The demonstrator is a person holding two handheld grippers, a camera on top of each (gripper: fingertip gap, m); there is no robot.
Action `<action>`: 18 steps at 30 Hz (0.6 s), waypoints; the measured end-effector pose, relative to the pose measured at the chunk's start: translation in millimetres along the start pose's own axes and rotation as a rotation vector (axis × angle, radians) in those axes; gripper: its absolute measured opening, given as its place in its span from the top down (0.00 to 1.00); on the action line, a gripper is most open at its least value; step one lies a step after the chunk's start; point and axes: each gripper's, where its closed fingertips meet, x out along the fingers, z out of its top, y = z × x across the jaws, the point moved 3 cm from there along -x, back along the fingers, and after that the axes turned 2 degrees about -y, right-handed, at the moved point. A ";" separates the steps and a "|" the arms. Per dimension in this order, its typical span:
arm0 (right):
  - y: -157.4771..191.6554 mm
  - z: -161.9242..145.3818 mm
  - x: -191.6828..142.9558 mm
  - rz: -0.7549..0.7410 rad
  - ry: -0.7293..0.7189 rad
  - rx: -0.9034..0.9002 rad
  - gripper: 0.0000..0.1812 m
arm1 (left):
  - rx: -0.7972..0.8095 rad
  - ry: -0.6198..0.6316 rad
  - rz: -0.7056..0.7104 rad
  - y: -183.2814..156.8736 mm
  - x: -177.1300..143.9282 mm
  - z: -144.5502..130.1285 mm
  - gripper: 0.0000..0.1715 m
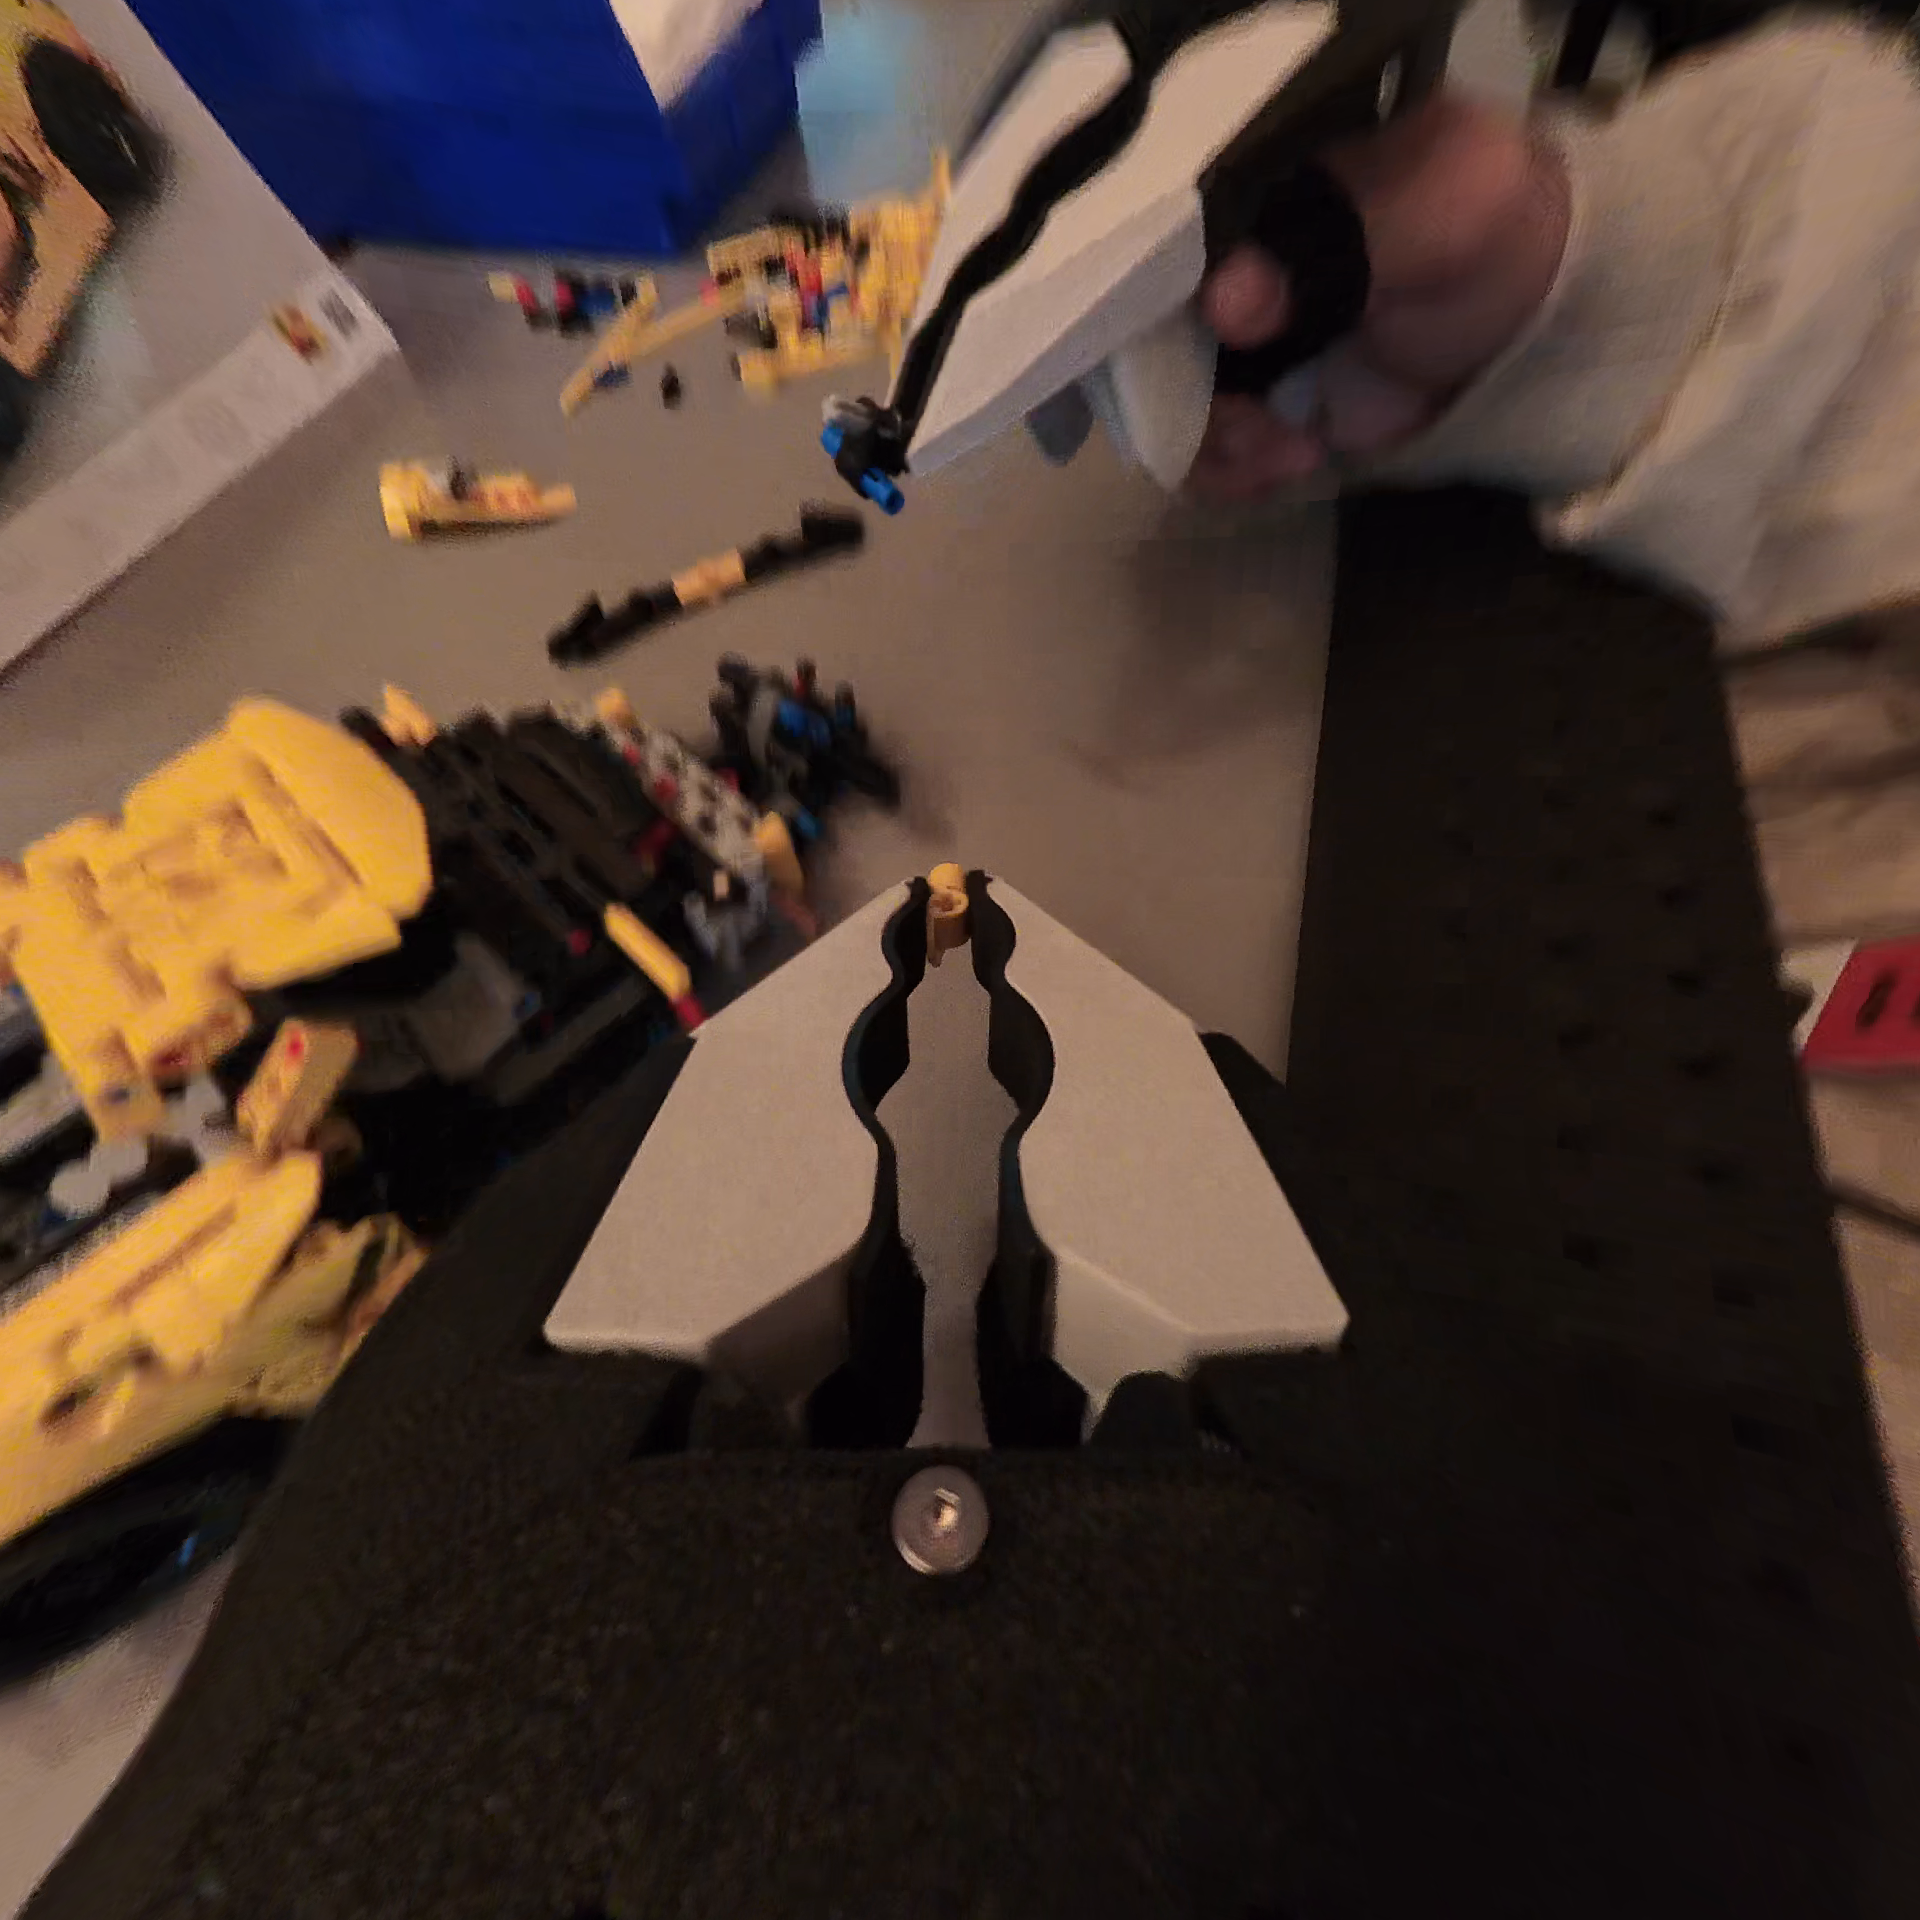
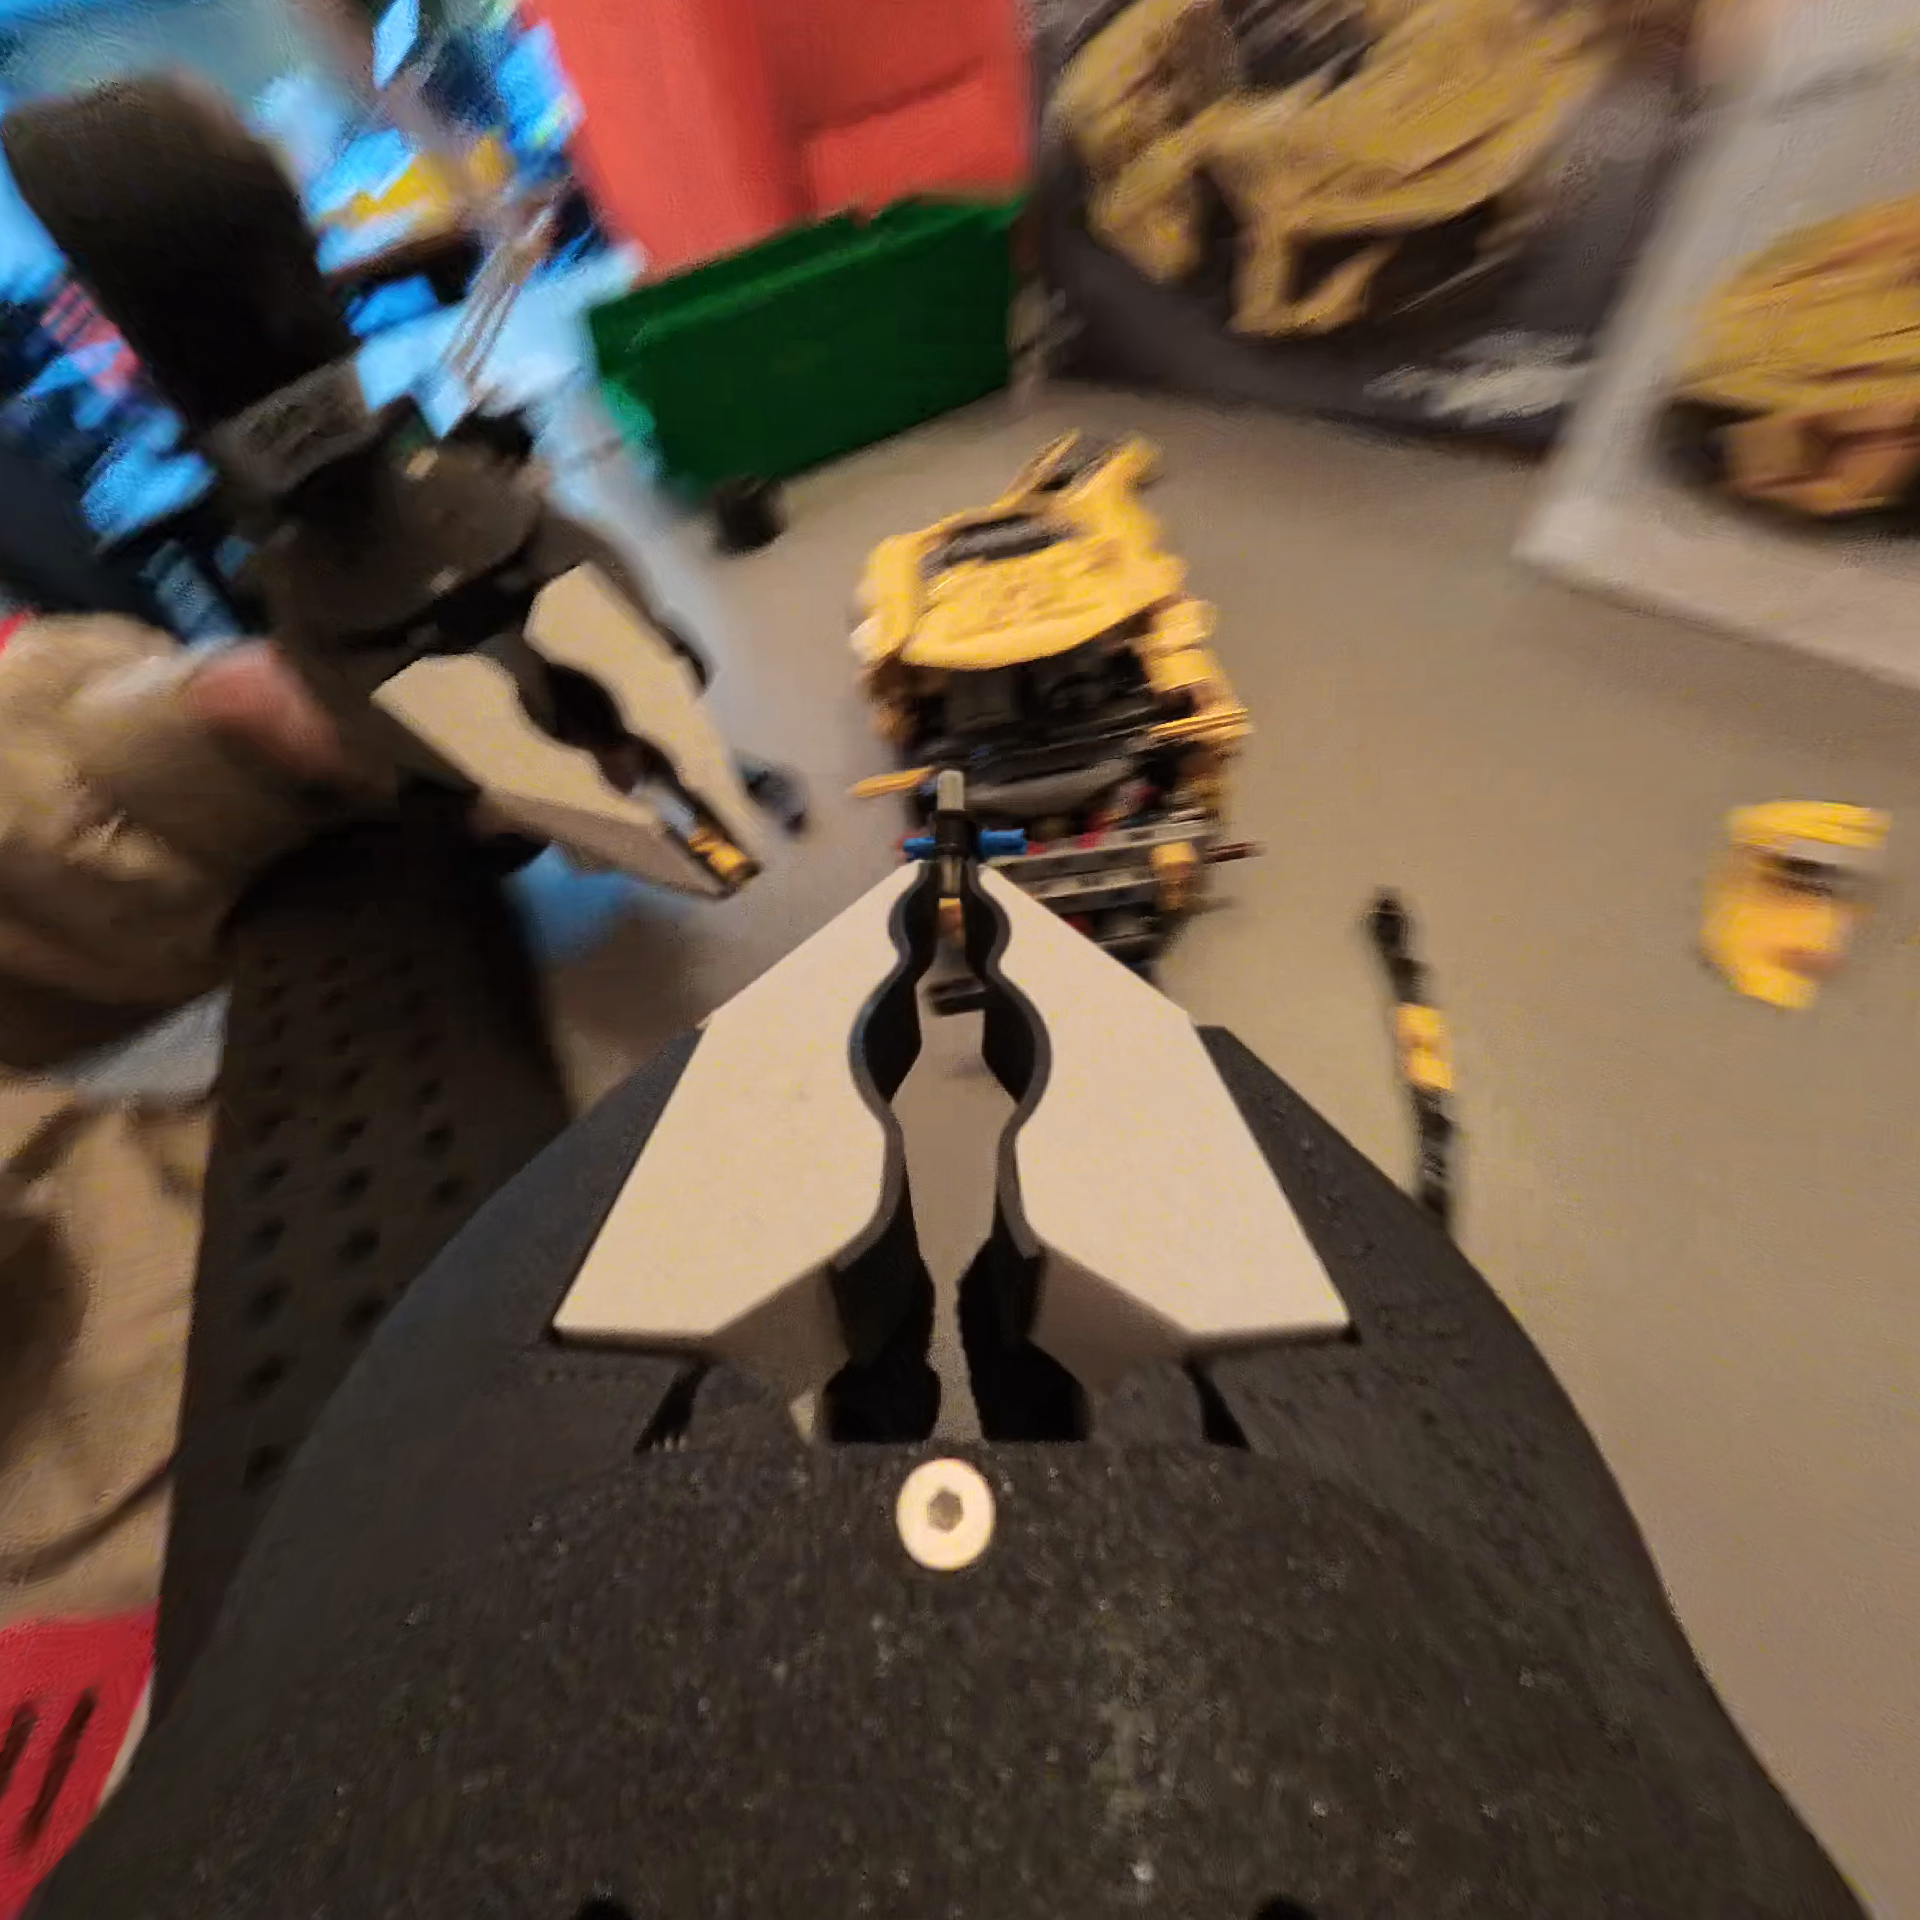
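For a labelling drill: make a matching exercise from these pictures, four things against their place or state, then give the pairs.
Things:
1. small yellow piece
2. black-and-blue piece
3. black-and-yellow beam
4. green bin

Places or states:
A. lying on the grey floor
B. pinched in the left claw
C. standing before the red wall
D. pinched in the right claw

Pairs: 1-B, 2-D, 3-A, 4-C

Motion blur smears most of what I see. At nine o'clock in my left wrist view, the big yellow and black brick vehicle [image 1: 239, 997] runs off the edge. The printed box [image 1: 156, 343] at eleven is cropped too. In my right wrist view, the shelves [image 2: 94, 343] at ten are unreadable, and the yellow clump [image 2: 1787, 899] at three is too blurred to identify.
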 end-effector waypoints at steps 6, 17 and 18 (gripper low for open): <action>-13.6 13.5 -122.0 -0.438 -0.448 0.172 0.99 | -0.205 0.076 -0.027 24.4 103.1 82.1 0.96; 9.3 4.6 -172.3 -0.450 -0.568 0.143 0.99 | -0.147 0.267 -0.184 27.3 271.0 109.8 0.74; 9.3 3.1 -172.2 -0.439 -0.563 0.148 0.99 | -0.172 0.208 -0.184 31.0 259.5 119.0 0.74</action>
